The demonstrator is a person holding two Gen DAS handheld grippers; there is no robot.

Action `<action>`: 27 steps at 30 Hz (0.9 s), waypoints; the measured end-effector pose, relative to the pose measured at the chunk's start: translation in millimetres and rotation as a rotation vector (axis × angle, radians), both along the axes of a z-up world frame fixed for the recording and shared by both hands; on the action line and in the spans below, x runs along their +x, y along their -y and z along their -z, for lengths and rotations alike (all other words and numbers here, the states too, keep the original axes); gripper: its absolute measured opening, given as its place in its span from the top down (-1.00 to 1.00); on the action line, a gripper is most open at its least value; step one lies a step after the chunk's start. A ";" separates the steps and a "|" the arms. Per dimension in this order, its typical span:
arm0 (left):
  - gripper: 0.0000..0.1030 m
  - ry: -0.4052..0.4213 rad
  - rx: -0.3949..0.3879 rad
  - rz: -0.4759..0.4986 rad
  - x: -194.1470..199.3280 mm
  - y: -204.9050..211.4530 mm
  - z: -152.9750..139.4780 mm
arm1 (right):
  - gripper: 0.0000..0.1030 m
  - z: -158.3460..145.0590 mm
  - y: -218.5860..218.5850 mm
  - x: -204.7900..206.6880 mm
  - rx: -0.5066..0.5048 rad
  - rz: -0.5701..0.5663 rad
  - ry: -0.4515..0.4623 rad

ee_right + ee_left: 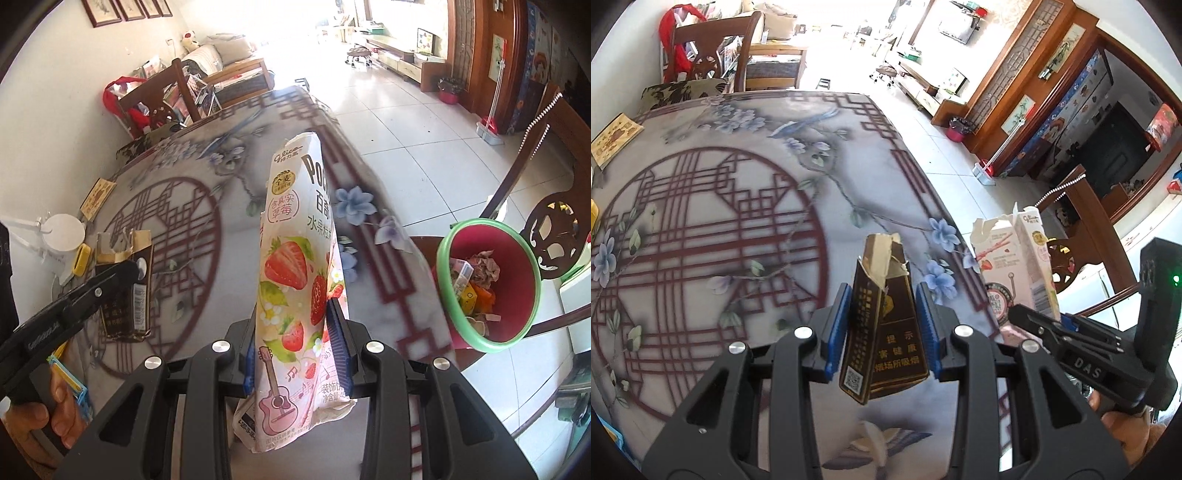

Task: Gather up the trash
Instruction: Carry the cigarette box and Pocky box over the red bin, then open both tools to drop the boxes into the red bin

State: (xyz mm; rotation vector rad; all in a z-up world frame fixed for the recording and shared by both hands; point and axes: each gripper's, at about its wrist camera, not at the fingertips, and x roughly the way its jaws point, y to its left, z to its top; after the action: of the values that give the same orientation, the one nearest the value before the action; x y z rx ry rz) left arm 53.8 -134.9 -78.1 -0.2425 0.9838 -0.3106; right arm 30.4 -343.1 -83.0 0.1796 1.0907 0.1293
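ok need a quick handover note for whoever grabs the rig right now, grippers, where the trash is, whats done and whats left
Left gripper: shut on a torn dark brown cigarette box, held above the table.
Right gripper: shut on an opened strawberry Pocky box, also lifted off the table.
Bin: red wastebasket with a green rim stands off the table's right edge, on the right gripper's side, and already holds some wrappers and crumpled paper.
Done: both boxes picked up.
Left: carry each box over the wastebasket and release it, probably the Pocky box first since it is nearer. Then check the table for other trash.
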 end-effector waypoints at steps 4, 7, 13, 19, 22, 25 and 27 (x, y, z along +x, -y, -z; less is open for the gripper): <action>0.33 -0.020 -0.021 0.047 1.5 34.7 0.4 | 0.38 7.7 46.4 3.3 0.011 0.072 -0.016; 0.33 -0.034 -0.033 0.108 5.5 71.6 1.4 | 0.38 17.3 95.6 3.4 0.000 0.157 -0.037; 0.33 -0.021 -0.034 0.243 19.1 158.8 -3.0 | 0.38 33.6 183.5 3.7 -0.044 0.285 -0.064; 0.33 -0.003 -0.012 0.361 36.3 240.5 -1.5 | 0.04 45.1 242.9 5.3 -0.058 0.369 -0.054; 0.33 0.018 0.003 0.421 44.6 281.5 -1.9 | -0.17 48.2 265.9 2.3 -0.071 0.412 -0.054; 0.28 0.039 0.013 0.474 49.6 315.8 -1.4 | -0.41 47.3 286.5 -6.2 -0.058 0.458 -0.046; 0.18 0.050 0.021 0.494 51.6 331.8 0.8 | -0.42 47.0 297.7 -12.4 -0.049 0.482 -0.047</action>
State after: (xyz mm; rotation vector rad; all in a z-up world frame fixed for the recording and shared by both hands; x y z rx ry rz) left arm 105.4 -466.7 -78.9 0.0324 0.9890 -0.7522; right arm 18.0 -640.7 -130.0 0.3967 1.0682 -0.3345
